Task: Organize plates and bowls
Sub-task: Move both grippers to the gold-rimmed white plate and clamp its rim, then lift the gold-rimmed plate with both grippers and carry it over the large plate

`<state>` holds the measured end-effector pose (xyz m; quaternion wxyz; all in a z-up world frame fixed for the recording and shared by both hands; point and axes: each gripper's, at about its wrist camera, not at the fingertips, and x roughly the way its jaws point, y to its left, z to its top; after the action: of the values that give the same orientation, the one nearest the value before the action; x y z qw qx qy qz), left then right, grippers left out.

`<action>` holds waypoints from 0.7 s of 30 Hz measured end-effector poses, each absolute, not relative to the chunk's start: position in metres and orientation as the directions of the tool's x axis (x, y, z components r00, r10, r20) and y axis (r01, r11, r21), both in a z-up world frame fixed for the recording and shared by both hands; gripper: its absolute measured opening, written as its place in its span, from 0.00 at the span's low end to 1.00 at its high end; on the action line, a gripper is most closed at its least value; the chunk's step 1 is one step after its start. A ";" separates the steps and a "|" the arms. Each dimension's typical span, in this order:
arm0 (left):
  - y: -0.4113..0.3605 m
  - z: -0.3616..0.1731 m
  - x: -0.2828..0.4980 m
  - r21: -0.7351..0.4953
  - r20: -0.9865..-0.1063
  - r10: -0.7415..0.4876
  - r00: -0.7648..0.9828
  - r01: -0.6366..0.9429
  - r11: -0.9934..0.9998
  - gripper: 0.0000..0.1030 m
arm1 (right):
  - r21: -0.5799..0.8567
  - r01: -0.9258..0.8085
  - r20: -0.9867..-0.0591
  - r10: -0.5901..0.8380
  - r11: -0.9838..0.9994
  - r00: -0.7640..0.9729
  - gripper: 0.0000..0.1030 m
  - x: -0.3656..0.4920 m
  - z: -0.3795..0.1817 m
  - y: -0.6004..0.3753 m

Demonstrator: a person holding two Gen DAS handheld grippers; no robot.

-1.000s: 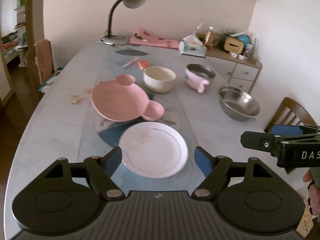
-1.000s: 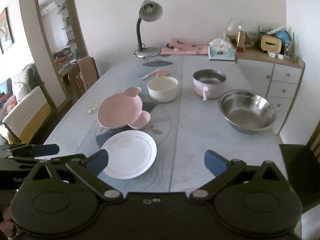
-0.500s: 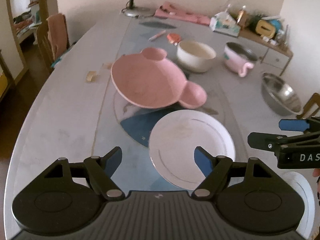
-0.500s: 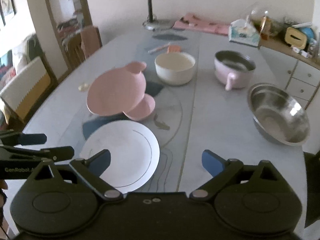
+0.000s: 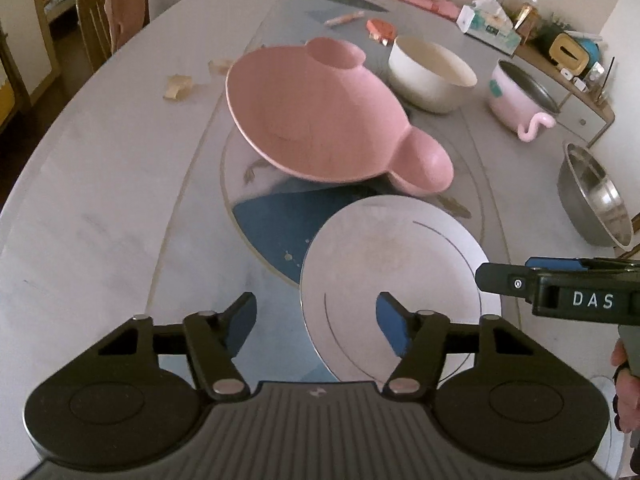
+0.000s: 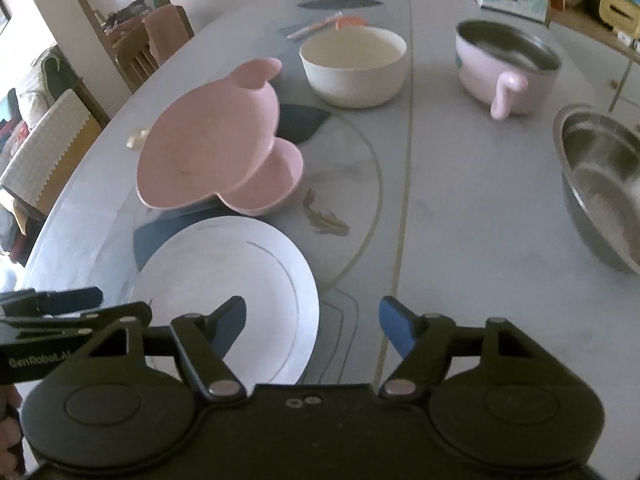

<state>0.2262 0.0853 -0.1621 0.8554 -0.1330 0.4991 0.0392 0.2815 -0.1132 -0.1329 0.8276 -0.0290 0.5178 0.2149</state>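
With both tongs closing on nothing, the left tongs (image 5: 316,326) and right tongs (image 6: 312,326) should straddle opposite rims of the white plate (image 5: 400,264) just ahead before squeezing.

On the table (image 6: 460,208), the flat plate (image 6: 224,280) lies nearest me, close to the near edge. Just behind it sits the ear-shaped plate (image 6: 212,148). Behind that stands the round bowl (image 6: 354,66). The pot with a handle (image 6: 506,66) is right of that bowl. The metal bowl (image 6: 600,184) sits by the right edge.
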 end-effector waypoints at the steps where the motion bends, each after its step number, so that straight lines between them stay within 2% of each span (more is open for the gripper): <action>1: 0.085 -0.163 0.227 -0.187 -0.865 -0.066 0.497 -0.199 0.962 0.60 | 0.184 -0.380 -0.872 0.329 0.906 0.363 0.70 0.283 -0.134 -0.114; 4: 0.085 -0.166 0.229 -0.203 -0.870 -0.079 0.487 -0.206 0.957 0.53 | 0.201 -0.378 -0.876 0.339 0.904 0.344 0.61 0.287 -0.137 -0.116; 6: 0.085 -0.168 0.230 -0.221 -0.873 -0.095 0.479 -0.214 0.951 0.44 | 0.215 -0.375 -0.877 0.348 0.902 0.333 0.55 0.289 -0.138 -0.118; 10: 0.090 -0.173 0.232 -0.285 -0.869 -0.146 0.472 -0.238 0.929 0.37 | 0.266 -0.360 -0.875 0.381 0.894 0.300 0.47 0.295 -0.142 -0.120; 12: 0.092 -0.175 0.232 -0.300 -0.870 -0.156 0.468 -0.252 0.920 0.35 | 0.293 -0.353 -0.871 0.400 0.888 0.284 0.40 0.299 -0.145 -0.121; 17: 0.095 -0.175 0.231 -0.319 -0.869 -0.166 0.467 -0.269 0.909 0.31 | 0.332 -0.339 -0.866 0.427 0.880 0.260 0.29 0.301 -0.148 -0.125; 21: 0.100 -0.176 0.231 -0.324 -0.871 -0.161 0.465 -0.295 0.899 0.20 | 0.348 -0.337 -0.863 0.439 0.875 0.249 0.19 0.301 -0.150 -0.128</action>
<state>0.2308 0.0999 -0.1759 0.8267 -0.2211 0.5158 0.0407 0.3008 -0.1275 -0.1498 0.7888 0.0455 0.5615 0.2460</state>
